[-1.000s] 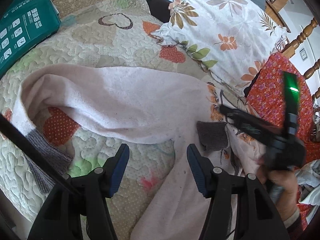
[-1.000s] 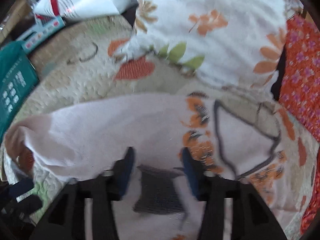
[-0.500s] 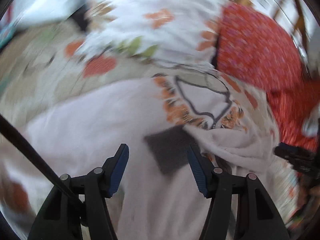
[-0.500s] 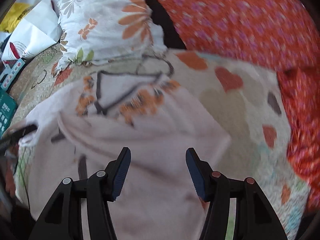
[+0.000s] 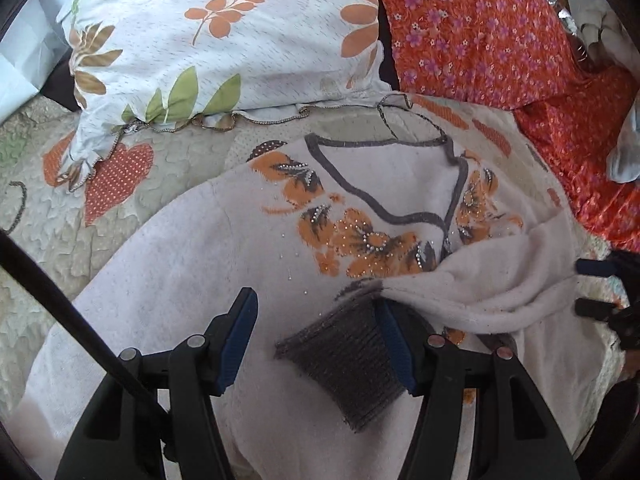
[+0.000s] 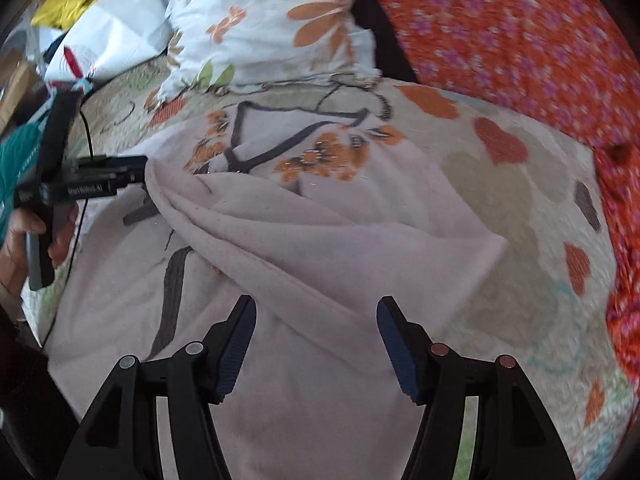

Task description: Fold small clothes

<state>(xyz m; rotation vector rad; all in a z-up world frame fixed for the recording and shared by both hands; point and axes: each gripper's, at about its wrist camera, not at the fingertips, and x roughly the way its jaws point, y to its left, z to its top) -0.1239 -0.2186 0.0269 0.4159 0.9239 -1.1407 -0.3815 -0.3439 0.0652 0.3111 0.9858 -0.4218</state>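
A pale pink sweater with orange flowers and a grey-trimmed neckline lies front up on the quilted bed. Its right sleeve is folded across the chest, and the grey ribbed cuff lies flat. My left gripper is open, hovering over the cuff with nothing held. My right gripper is open and empty above the sweater body. The right gripper shows at the right edge of the left wrist view. The left gripper shows at the left of the right wrist view.
A white pillow with orange leaves lies just behind the neckline. An orange-red flowered cushion is at the back right. The heart-patterned quilt extends to the right of the sweater. A white bag and a teal package sit at the far left.
My left gripper swung from the sweater's left sleeve to over the cuff on the chest. My right gripper drew back from the cuff, leaving the sleeve folded across, and now hovers over the lower body.
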